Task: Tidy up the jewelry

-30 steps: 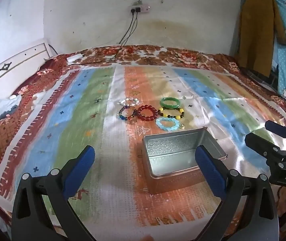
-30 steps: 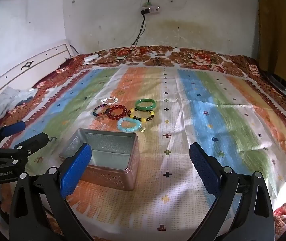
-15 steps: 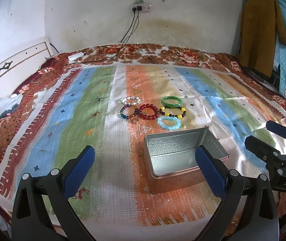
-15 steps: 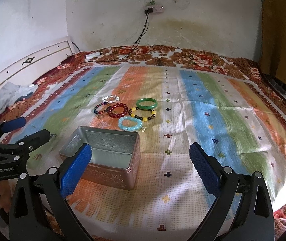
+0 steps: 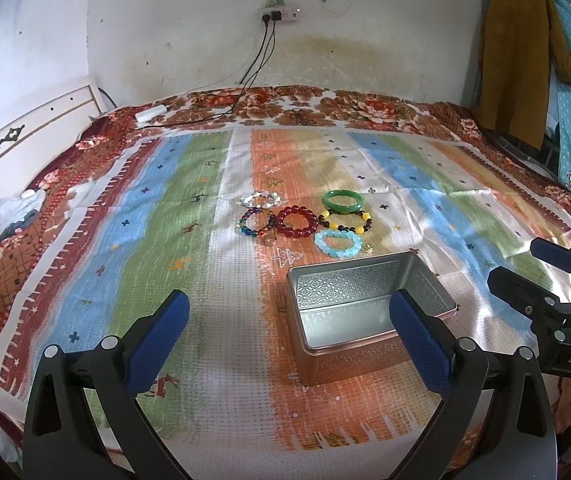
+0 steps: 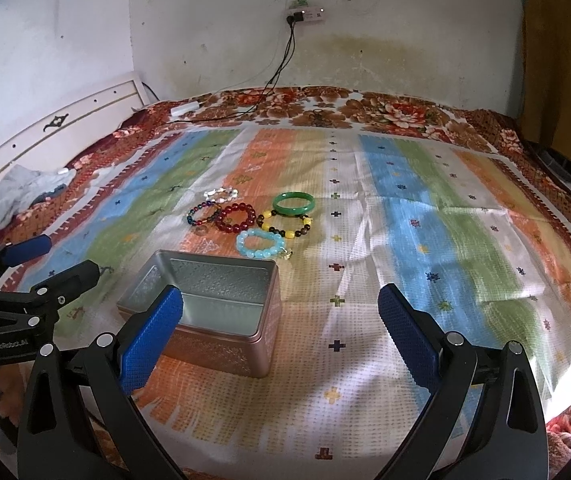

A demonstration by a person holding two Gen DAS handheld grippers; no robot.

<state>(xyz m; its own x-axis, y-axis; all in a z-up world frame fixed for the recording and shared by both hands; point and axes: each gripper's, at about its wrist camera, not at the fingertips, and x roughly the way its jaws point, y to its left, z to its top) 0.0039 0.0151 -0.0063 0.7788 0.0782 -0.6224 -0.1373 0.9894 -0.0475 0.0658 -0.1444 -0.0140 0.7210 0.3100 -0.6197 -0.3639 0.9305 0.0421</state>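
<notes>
Left wrist view:
- Left gripper (image 5: 285, 344): released, jaws spread wide, nothing between the blue pads (image 5: 157, 344); held above the near part of the striped cloth (image 5: 189, 264).
- Metal tin (image 5: 369, 312): lidless and empty, resting on the orange stripe toward the near edge of the cloth, partly behind the right-hand pad.
- Bracelets grouped mid-cloth, just beyond the tin's far rim: light blue bead bracelet (image 5: 338, 243) nearest the tin; red bead bracelet (image 5: 296, 221) touching the multicolour bead bracelet (image 5: 256, 223) on its left; yellow-and-brown bead bracelet (image 5: 347, 222) on its right; green bangle (image 5: 343, 202) and clear bead bracelet (image 5: 260, 200) farthest back.
- Right gripper (image 5: 525, 266): at the right edge of the cloth, jaws apart, empty.
- Power strip (image 5: 281, 14) on the wall, cables trailing to the far edge of the bed.

Right wrist view:
- Right gripper (image 6: 281, 336): released, jaws wide, holding nothing, above the near part of the cloth.
- Metal tin (image 6: 213, 312): left of centre, partly behind the left-hand pad (image 6: 151, 344).
- Light blue bead bracelet (image 6: 260, 243) just beyond the tin's far right corner; green bangle (image 6: 294, 204) and red bead bracelet (image 6: 236, 218) farther back.
- Left gripper (image 6: 57, 258): at the left edge of the cloth, jaws apart, empty.
</notes>
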